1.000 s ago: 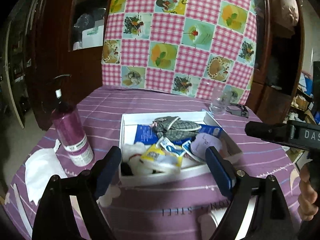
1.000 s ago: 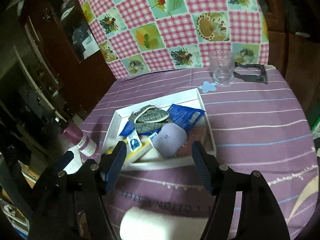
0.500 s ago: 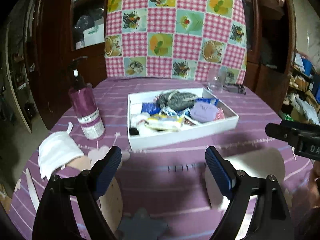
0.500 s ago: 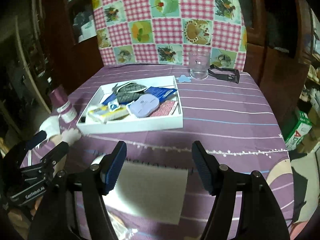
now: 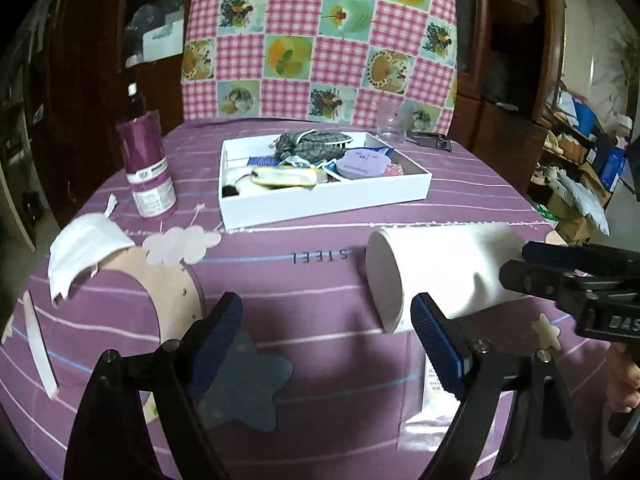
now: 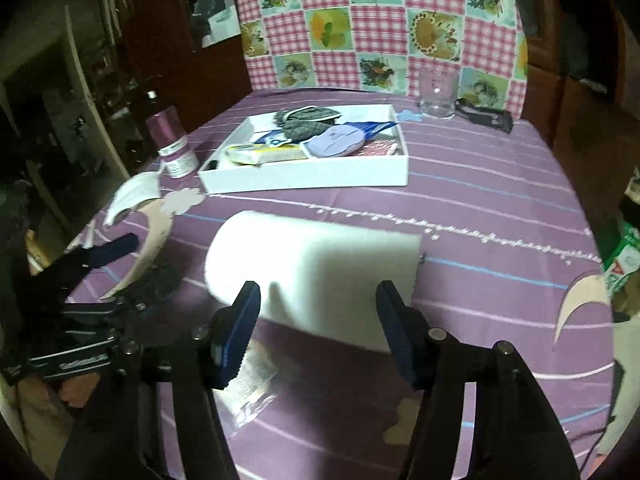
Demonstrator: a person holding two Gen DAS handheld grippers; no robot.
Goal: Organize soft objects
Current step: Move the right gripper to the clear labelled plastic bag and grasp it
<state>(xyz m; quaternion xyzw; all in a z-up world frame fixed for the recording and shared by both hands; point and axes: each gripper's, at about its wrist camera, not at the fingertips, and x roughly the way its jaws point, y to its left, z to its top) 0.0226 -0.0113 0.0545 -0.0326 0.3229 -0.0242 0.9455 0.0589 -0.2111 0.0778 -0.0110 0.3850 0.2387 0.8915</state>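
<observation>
White foam is lying nearest — a soft white roll [image 6: 316,268] resting on its side on the purple tablecloth [image 6: 500,184], just ahead of the right gripper [image 6: 318,312], whose jaws are gaping wide and gripping nothing. The left gripper [image 5: 326,332] is hovering beside the roll's flat end, equally wide and empty. A clear packet [image 6: 250,380] is lying under the roll's near edge, so the right jaws should be straddling the roll's middle and closing gently — enough to hold without crushing it. Farther off, the white tray [image 6: 312,180] is already holding a grey checked pouch [image 6: 308,120] and a lilac pad [image 6: 336,142]; free space there is looking scarce. Beyond it, a glass [image 6: 438,94] is standing.
</observation>
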